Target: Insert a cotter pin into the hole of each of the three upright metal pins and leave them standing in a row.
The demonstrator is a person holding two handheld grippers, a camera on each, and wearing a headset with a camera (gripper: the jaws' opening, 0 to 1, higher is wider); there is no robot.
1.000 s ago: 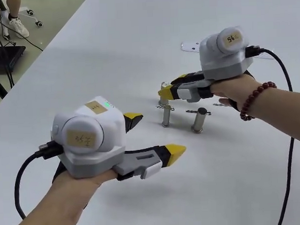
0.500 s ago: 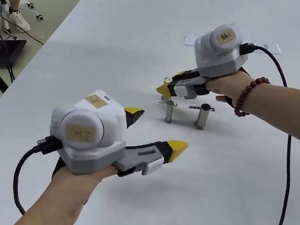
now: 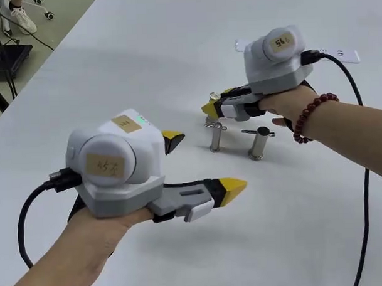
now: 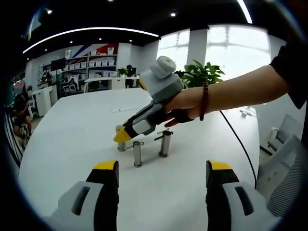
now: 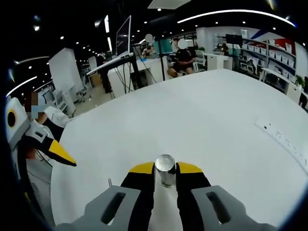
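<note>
Left claw [image 3: 205,162]: spread wide, holding nothing.
Right claw [image 3: 210,108]: pinching an upright metal pin [image 5: 165,168] on the table [image 3: 144,69].

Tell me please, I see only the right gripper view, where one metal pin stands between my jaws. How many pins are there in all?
Observer: Three. The head view shows the gripped pin at the right gripper, plus a middle pin and a third pin standing close by.
Operator: Do these two others carry a cotter pin?
Observer: Yes, each has one through its upper part: the middle cotter pin and the third cotter pin.
Operator: And my left gripper?
Observer: The left gripper is open, jaws wide apart with nothing between them, facing the three pins.
</note>
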